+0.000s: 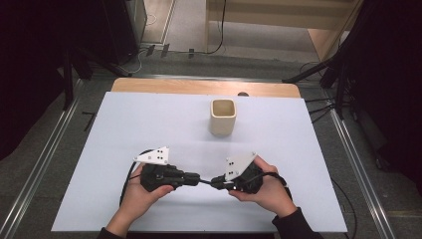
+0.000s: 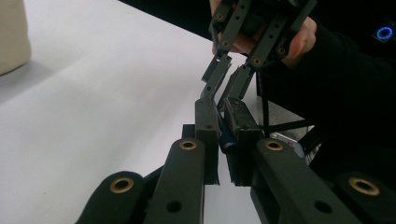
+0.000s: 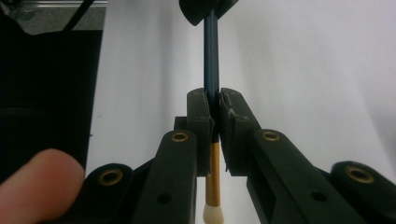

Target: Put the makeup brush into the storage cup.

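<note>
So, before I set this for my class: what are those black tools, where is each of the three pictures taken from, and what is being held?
A person holds a two-jaw hand tool in each hand. The high view looks down on the white table; a cream square cup stands on it. The left gripper and right gripper meet tip to tip. The other two pictures come from cameras riding on each tool, looking along its own black jaws. In the right gripper view, both tools are shut on one thin brush: dark handle, gold band and pale tip near the camera, with the left tool clamping the far end.
</note>
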`<state>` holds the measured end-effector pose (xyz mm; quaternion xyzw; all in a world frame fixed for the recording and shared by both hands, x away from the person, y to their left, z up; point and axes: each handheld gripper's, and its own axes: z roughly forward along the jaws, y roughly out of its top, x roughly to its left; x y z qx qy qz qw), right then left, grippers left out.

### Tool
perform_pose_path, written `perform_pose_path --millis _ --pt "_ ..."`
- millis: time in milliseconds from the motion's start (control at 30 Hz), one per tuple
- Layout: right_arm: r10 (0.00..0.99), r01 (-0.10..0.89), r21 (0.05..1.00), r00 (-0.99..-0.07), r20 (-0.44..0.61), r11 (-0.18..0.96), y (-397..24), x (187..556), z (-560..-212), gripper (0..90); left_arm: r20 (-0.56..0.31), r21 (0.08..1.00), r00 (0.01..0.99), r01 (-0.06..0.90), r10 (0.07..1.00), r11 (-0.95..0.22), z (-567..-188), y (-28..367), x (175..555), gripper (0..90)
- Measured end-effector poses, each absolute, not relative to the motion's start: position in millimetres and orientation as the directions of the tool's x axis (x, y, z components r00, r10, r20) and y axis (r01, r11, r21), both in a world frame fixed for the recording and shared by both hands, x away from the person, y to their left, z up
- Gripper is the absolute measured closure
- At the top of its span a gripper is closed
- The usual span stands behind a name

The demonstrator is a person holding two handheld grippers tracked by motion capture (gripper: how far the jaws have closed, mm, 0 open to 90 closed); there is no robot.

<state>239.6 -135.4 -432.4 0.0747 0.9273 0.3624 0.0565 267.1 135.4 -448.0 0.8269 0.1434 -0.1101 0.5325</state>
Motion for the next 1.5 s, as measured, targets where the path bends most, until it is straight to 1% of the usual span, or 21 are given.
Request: perform_pose_path --millis 33,67,133,200,267,300,367,400,433,533,567,600,667,733,800,967,1100,1200,1333,1500 --pt "0.183 0.103 0.677 -0.982 -0.047 0.728 -135 240 -434 83.7 -0.335 0.849 0.935 0.354 0.120 -0.392 -448 135 267 85.9" --pt "0.191 0.102 0.676 -0.980 -0.059 0.730 -135 240 -434 79.5 -0.323 0.854 0.937 0.349 0.135 -0.386 -448 136 267 85.9" --pt "0.236 0.118 0.687 -0.968 -0.081 0.717 -134 241 -436 65.1 -0.310 0.858 0.936 0.350 0.165 -0.376 -448 137 268 86.0" --pt "0.276 0.141 0.708 -0.958 -0.079 0.693 -136 243 -436 63.1 -0.295 0.864 0.936 0.348 0.194 -0.363 -447 141 268 86.0" --pt "0.329 0.168 0.733 -0.941 -0.079 0.659 -139 246 -436 56.6 -0.283 0.871 0.931 0.350 0.229 -0.345 -446 145 269 86.0" --pt "0.370 0.191 0.749 -0.926 -0.077 0.634 -141 247 -435 53.6 -0.278 0.877 0.929 0.350 0.245 -0.330 -445 148 269 86.0" --pt "0.441 0.228 0.790 -0.896 -0.058 0.569 -148 250 -434 50.9 -0.273 0.882 0.926 0.350 0.262 -0.317 -445 149 269 86.0" --pt "0.474 0.246 0.814 -0.879 -0.041 0.526 -151 252 -433 48.8 -0.252 0.891 0.922 0.340 0.296 -0.301 -443 152 268 86.0" --pt "0.509 0.268 0.834 -0.861 -0.018 0.483 -154 253 -432 48.4 -0.243 0.895 0.920 0.334 0.308 -0.294 -443 153 268 86.0" --pt "0.574 0.307 0.868 -0.818 0.030 0.391 -162 256 -433 47.5 -0.208 0.914 0.908 0.312 0.363 -0.259 -441 156 266 86.0" --pt "0.593 0.316 0.874 -0.804 0.040 0.369 -163 256 -434 46.7 -0.208 0.914 0.908 0.312 0.363 -0.259 -441 156 266 86.0" --pt "0.614 0.324 0.880 -0.788 0.048 0.346 -163 256 -435 45.3 -0.187 0.925 0.902 0.295 0.390 -0.240 -440 158 264 86.0" --pt "0.653 0.329 0.901 -0.754 0.070 0.284 -164 256 -438 42.5 -0.175 0.933 0.893 0.285 0.414 -0.220 -438 160 263 86.0" --pt "0.670 0.349 0.911 -0.733 0.120 0.219 -164 257 -440 38.3 -0.162 0.941 0.885 0.272 0.437 -0.202 -437 161 262 86.0" --pt "0.682 0.382 0.914 -0.705 0.194 0.135 -166 258 -441 35.3 -0.147 0.946 0.879 0.259 0.454 -0.194 -437 162 261 86.0" --pt "0.705 0.446 0.895 -0.635 0.314 0.003 -166 257 -446 33.3 -0.129 0.954 0.870 0.240 0.475 -0.181 -439 162 260 86.0" --pt "0.718 0.466 0.881 -0.587 0.373 -0.077 -164 255 -451 31.6 -0.118 0.960 0.861 0.226 0.495 -0.163 -439 162 259 86.0" --pt "0.726 0.488 0.860 -0.537 0.431 -0.149 -159 252 -454 32.4 -0.092 0.971 0.851 0.193 0.517 -0.144 -440 161 256 86.0" --pt "0.723 0.477 0.850 -0.503 0.473 -0.224 -148 247 -458 33.4 -0.073 0.978 0.843 0.164 0.533 -0.126 -441 159 254 86.0" --pt "0.687 0.507 0.806 -0.469 0.556 -0.306 -137 243 -460 30.5 -0.045 0.984 0.835 0.131 0.548 -0.119 -446 156 254 86.0"
